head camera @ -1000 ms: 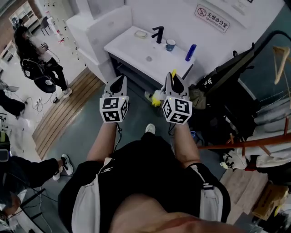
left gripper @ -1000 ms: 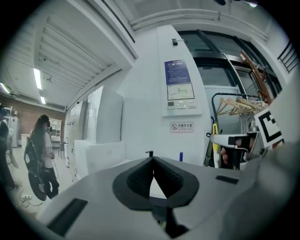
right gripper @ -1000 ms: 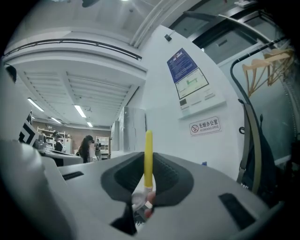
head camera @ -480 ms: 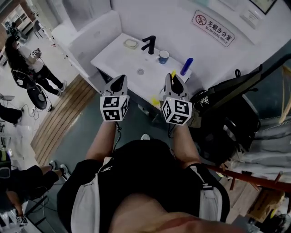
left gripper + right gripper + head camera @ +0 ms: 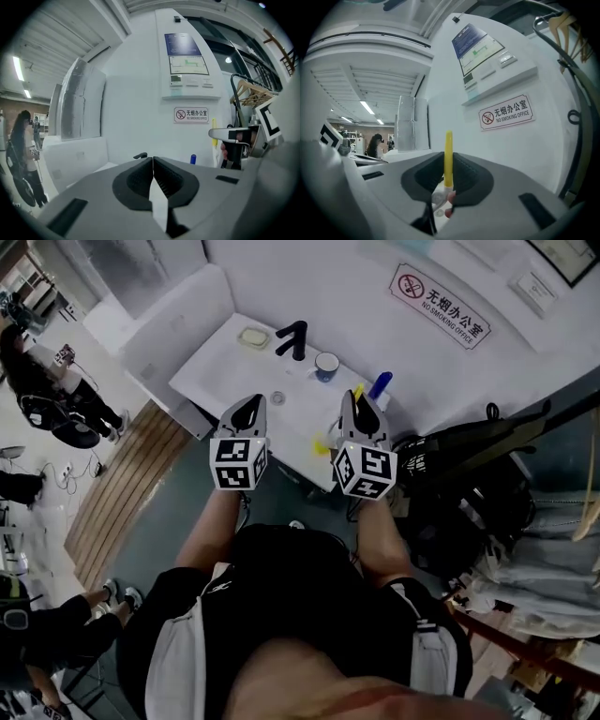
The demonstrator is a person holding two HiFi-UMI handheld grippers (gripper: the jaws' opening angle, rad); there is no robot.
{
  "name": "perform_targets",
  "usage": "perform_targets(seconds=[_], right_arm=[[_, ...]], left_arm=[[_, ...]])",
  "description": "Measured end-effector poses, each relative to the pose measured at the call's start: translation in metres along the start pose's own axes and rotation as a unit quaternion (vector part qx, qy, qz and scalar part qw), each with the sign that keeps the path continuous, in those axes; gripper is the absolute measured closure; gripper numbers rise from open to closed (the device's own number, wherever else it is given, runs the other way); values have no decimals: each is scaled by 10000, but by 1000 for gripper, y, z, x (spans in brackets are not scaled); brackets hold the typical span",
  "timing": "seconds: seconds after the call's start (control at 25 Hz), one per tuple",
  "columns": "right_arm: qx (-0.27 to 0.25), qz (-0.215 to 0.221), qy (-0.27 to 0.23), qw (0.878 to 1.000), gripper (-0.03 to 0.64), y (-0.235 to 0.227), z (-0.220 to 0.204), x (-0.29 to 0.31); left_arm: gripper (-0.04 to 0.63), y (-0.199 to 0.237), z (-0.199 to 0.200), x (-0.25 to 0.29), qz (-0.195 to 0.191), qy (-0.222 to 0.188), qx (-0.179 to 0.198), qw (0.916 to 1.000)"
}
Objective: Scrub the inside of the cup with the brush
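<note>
The white wall (image 5: 309, 277) carries a no-smoking sign (image 5: 441, 306). Under it stands a white counter (image 5: 225, 371), and to the right of the counter lies a heap of black bags (image 5: 469, 484). The person stands in front of the counter and holds both grippers out side by side over its near edge.

The left gripper (image 5: 253, 407) has its jaws pressed fully together – in the left gripper view (image 5: 153, 164) the two dark pads meet in one line and nothing is between them. The right gripper (image 5: 352, 401) is closed on the brush (image 5: 448, 159). Its thin yellow handle stands upright between the pads and sticks out past the tips. A yellow patch below this gripper in the head view is probably the brush's head, but it is too small to be sure.

A black faucet (image 5: 292, 338) stands at the back of the counter. The cup (image 5: 326, 365) stands upright just beside it – between the faucet and a blue bottle (image 5: 380, 385), apart from both grippers. A soap dish (image 5: 251, 336) lies left of the faucet.
</note>
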State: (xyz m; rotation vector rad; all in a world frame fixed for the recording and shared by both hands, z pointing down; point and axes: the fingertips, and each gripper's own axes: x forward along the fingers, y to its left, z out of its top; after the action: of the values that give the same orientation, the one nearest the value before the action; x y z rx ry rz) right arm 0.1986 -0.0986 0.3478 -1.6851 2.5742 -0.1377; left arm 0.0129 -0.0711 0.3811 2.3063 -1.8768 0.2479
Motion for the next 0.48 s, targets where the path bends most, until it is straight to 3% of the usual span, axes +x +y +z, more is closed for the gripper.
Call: perform_targets(seconds=[0.48], right_arm=[[-71, -403, 185, 9990, 560, -27, -16, 46]], left_arm=[[581, 2, 2, 81, -548, 79, 32, 9985]])
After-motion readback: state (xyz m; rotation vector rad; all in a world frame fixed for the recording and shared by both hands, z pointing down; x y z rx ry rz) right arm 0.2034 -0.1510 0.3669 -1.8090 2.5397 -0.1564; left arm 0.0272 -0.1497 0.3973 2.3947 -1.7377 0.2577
